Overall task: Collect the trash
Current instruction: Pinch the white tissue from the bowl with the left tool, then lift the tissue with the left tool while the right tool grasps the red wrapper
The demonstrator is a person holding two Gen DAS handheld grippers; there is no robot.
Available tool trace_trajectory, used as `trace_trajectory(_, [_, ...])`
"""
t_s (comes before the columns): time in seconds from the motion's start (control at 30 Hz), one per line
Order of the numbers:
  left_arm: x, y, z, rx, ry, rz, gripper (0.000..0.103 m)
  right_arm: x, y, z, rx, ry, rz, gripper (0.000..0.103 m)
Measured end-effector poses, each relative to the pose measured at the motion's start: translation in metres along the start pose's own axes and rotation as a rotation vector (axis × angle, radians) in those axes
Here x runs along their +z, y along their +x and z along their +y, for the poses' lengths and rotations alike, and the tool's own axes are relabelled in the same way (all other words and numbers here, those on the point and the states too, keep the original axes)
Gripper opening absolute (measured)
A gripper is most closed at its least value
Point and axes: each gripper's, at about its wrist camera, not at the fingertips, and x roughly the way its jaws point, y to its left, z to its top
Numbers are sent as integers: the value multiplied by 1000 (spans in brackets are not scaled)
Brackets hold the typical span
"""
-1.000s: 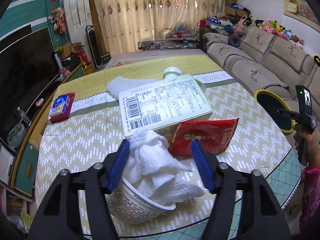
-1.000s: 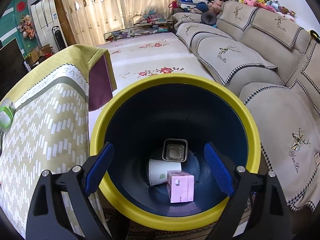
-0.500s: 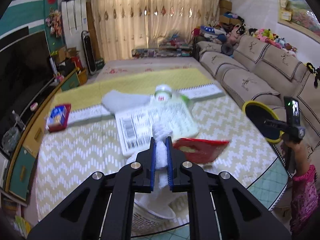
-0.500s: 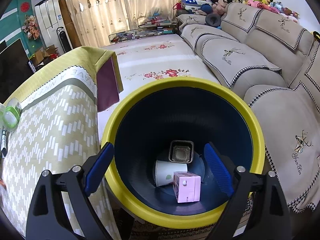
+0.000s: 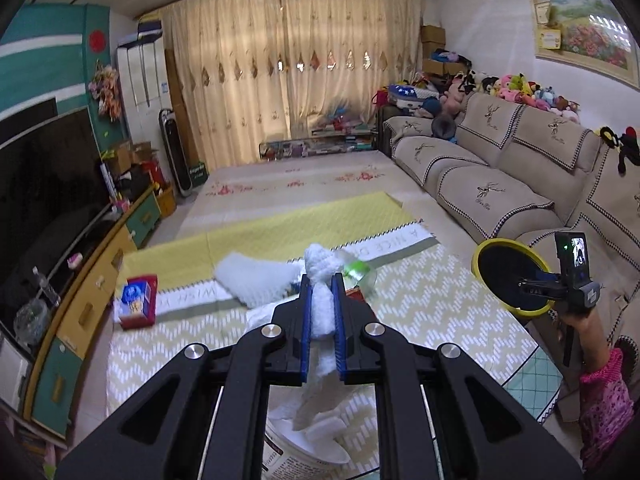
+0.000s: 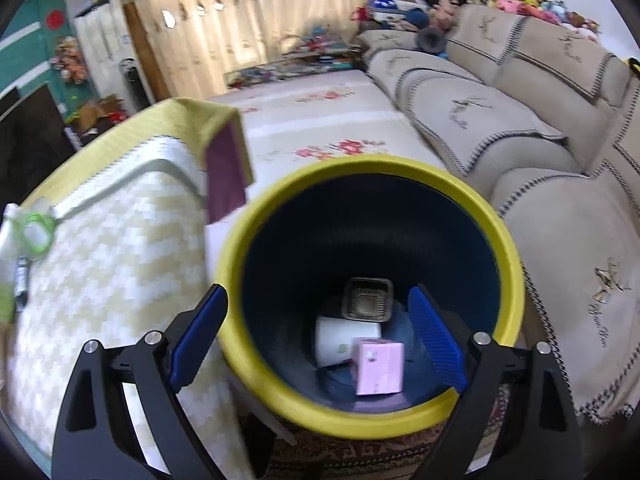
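The left gripper [image 5: 322,312] pinches a white tissue wad [image 5: 321,308] upright between its pads, its tail trailing down into the paper cup [image 5: 296,456]; the yellow-rimmed bin [image 5: 512,276] lies well off to its right — nearer the right gripper [image 6: 316,336], spread wide and empty above it; tablecloth [image 5: 440,300] lettering reads "A NICE".

Black gripper [image 5: 322,328], blue pads [image 5: 305,320], silver screws.
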Motion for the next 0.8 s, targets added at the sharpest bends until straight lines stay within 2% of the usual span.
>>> trace_trajectory(0.17, [8,0,-12,-37,35,0,10,1,-32,36,147,-100,-38,87])
trace_trajectory(0.23, [11,-1,-18,-44,51,-7,10,0,-44,55,237,-171,-38,87])
trace_trajectory(0.3, [15,-4,-21,-46,68,-19,10,-4,-57,79,373,-256,-29,87])
trace_trajectory(0.4, [21,-8,-27,-59,95,-35,10,-14,-71,112,510,-364,-20,87])
trace_trajectory(0.47, [24,-11,-30,-66,110,-39,10,-20,-80,134,587,-428,-24,80])
trace_trajectory(0.6, [28,-15,-38,-83,138,-43,10,-24,-92,166,673,-522,-67,66])
trace_trajectory(0.67, [29,-16,-41,-87,149,-45,10,-21,-93,178,695,-550,-81,56])
trace_trajectory(0.8, [28,-20,-46,-103,161,-49,10,-14,-94,195,717,-605,-100,48])
